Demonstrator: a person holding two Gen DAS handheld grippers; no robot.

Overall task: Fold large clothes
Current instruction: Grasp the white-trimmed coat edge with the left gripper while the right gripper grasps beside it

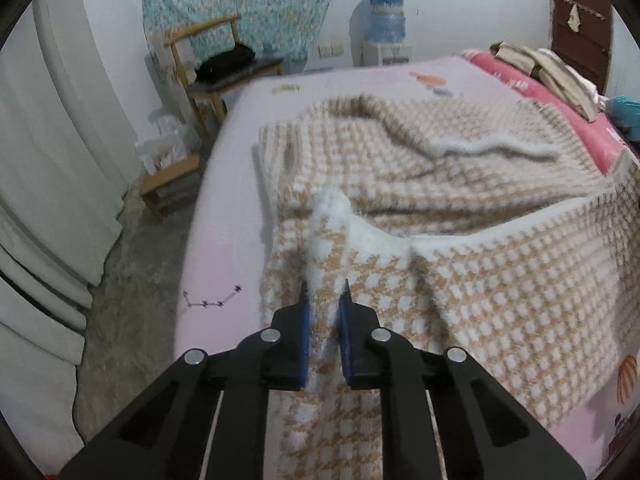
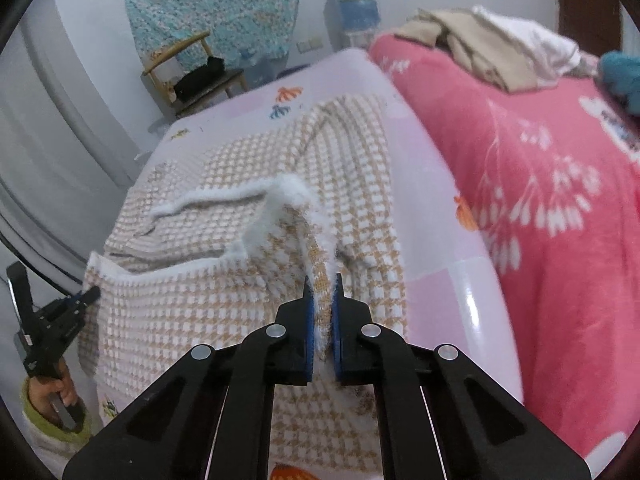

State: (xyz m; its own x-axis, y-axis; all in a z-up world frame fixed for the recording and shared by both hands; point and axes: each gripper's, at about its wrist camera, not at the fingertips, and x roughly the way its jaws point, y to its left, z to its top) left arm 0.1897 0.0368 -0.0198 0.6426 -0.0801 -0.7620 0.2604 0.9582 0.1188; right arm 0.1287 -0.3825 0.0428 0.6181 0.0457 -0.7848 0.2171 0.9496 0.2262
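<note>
Item 1: sweater (image 1: 460,208), large knit, tan-and-white houndstooth w/ fluffy white trim. Lies spread over pink bed sheet (image 1: 224,184), centre of both views; near edge is lifted off the bed in 2 places.

Item 2: left gripper (image 1: 325,292), bottom centre of left wrist view. Jaws nearly closed, pads clamped on a raised fold of the sweater w/ white trim bunched just ahead of the tips. Also seen at lower left of right wrist view, held by a hand (image 2: 56,392) in a yellow-green cuff, tips at the sweater's left edge.

Item 3: right gripper (image 2: 320,286), bottom centre of right wrist view. Jaws all but fully closed, pinching a thin ridge of sweater edge; fabric rises from bed to the pads.

Item 4: red floral blanket (image 2: 540,200), right side, beside the sheet.

Item 5: beige and white clothes pile (image 2: 492,48), upper right, on the blanket.

Item 6: wooden chair (image 1: 212,64), upper left, w/ dark object on seat.

Item 7: water dispenser (image 1: 386,20), top centre, against wall.
</note>
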